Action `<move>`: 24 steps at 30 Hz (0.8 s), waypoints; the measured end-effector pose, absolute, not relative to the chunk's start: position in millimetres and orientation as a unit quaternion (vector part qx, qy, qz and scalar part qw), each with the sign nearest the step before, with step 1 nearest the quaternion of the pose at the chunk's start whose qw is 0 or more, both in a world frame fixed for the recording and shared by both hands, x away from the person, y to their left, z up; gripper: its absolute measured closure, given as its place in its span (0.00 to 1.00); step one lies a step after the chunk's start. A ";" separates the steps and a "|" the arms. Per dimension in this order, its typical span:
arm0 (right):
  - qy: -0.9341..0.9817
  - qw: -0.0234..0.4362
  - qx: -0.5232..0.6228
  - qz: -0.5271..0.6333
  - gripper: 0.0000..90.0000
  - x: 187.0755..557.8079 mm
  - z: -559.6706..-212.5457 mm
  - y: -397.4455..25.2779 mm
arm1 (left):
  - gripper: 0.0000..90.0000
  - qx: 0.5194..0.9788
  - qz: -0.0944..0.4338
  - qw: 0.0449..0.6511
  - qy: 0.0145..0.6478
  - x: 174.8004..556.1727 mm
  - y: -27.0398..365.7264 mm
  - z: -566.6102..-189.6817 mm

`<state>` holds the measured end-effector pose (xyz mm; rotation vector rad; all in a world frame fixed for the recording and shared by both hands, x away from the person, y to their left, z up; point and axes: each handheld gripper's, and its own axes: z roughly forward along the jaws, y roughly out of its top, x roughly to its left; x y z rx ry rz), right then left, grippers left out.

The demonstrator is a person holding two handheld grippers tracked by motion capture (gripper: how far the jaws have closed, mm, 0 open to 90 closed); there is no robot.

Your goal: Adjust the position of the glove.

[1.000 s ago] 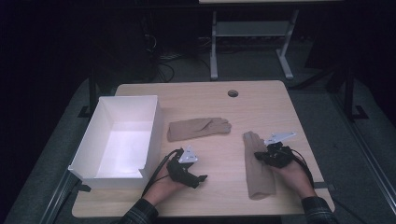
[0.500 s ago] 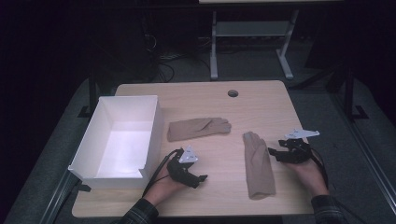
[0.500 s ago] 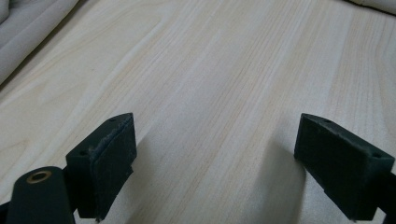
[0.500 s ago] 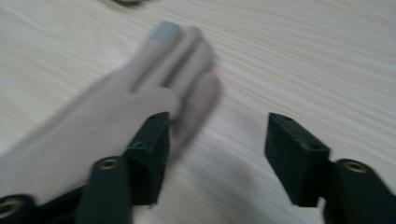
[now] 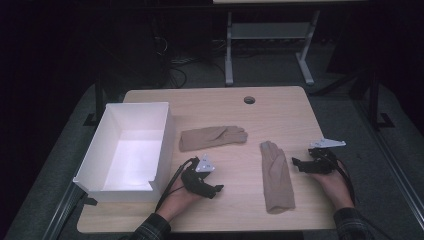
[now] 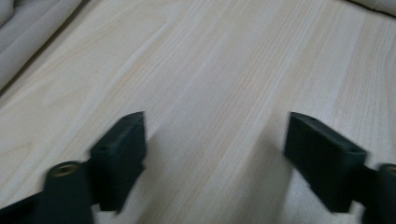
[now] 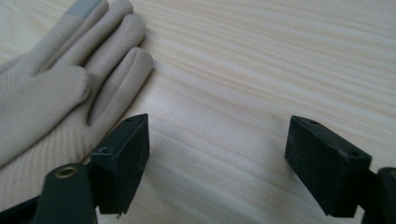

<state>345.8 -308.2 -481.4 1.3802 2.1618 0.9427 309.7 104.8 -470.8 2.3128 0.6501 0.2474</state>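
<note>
Hovering beside the near glove (image 5: 276,176), the right tongs (image 5: 300,164) sit low over the bench (image 5: 280,110) with jaws spread wide and nothing between them; in the right gripper view that glove (image 7: 56,88) lies just off the left jaw, its fingertips fanned out on the wood, one tip grey. Left tongs (image 5: 212,189) rest near the front edge, jaws spread too and empty, with bare wood ahead in the left gripper view and a strip of beige cloth (image 6: 32,37) at the top-left corner. A second glove (image 5: 212,137) lies flat farther back, just beside the white box (image 5: 165,127), which stands open at the left end of the bench. This looks like the approach to a pick-up: neither glove is gripped yet, and the box seems the likely destination. Next move calls for swinging the right tongs over the near glove, dropping one jaw each side of a fold of fabric, then closing. Hard to judge: whether the right jaws touch the wood, and the box's inner near wall is hidden.
</note>
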 end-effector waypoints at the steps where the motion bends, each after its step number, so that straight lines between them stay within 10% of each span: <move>1: 0.773 0.201 0.496 0.340 0.23 345.9 -482.0 -309.2 | 0.30 0.896 0.097 0.354 0.252 311.0 104.2 -469.9; 14: 0.773 0.199 0.496 0.341 0.19 347.0 -483.0 -311.3 | 0.99 0.893 0.085 0.336 0.288 336.2 99.7 -451.8; 24: 0.774 0.200 0.495 0.341 0.19 347.0 -483.1 -311.4 | 0.99 0.888 0.134 0.319 0.303 360.4 91.8 -446.2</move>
